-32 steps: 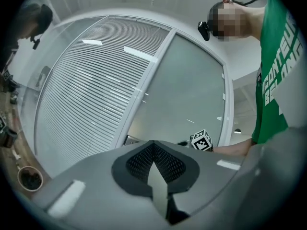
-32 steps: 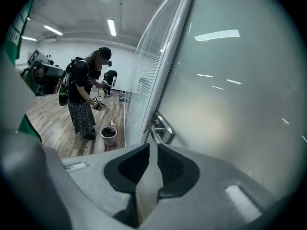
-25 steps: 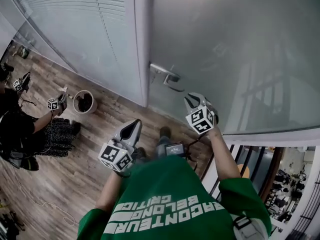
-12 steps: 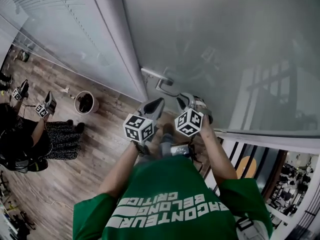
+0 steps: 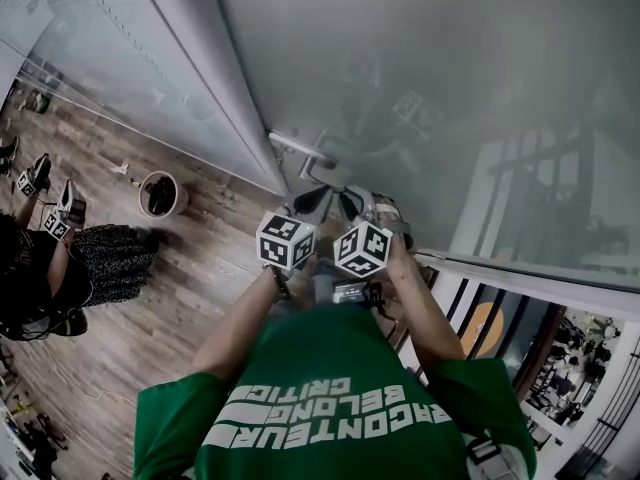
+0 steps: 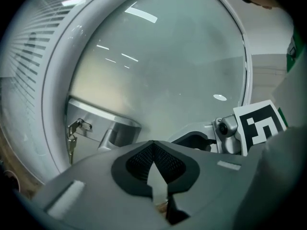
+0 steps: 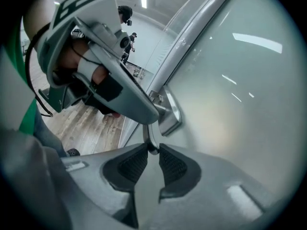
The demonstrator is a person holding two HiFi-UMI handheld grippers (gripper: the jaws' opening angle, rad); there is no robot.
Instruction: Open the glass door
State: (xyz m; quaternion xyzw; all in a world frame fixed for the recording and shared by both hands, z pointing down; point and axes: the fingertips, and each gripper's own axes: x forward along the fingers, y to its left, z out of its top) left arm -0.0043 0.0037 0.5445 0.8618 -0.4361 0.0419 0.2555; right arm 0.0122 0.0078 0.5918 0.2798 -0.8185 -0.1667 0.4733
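The frosted glass door (image 5: 450,88) fills the upper right of the frame, above a wood-plank floor (image 5: 190,298). At left, a round pot (image 5: 160,194) holds something dark. The right gripper (image 7: 152,150) pinches the curved tip of the metal handle (image 6: 115,126). The left gripper (image 6: 153,143), fingers pressed together, hovers just beside it.

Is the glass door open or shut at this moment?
Shut. In the head view the glass door's edge lies flush against the white frame, with no gap showing beside the handle.

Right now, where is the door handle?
The door handle: mid head view, on the glass door's left edge, lever end between the right gripper's jaws.
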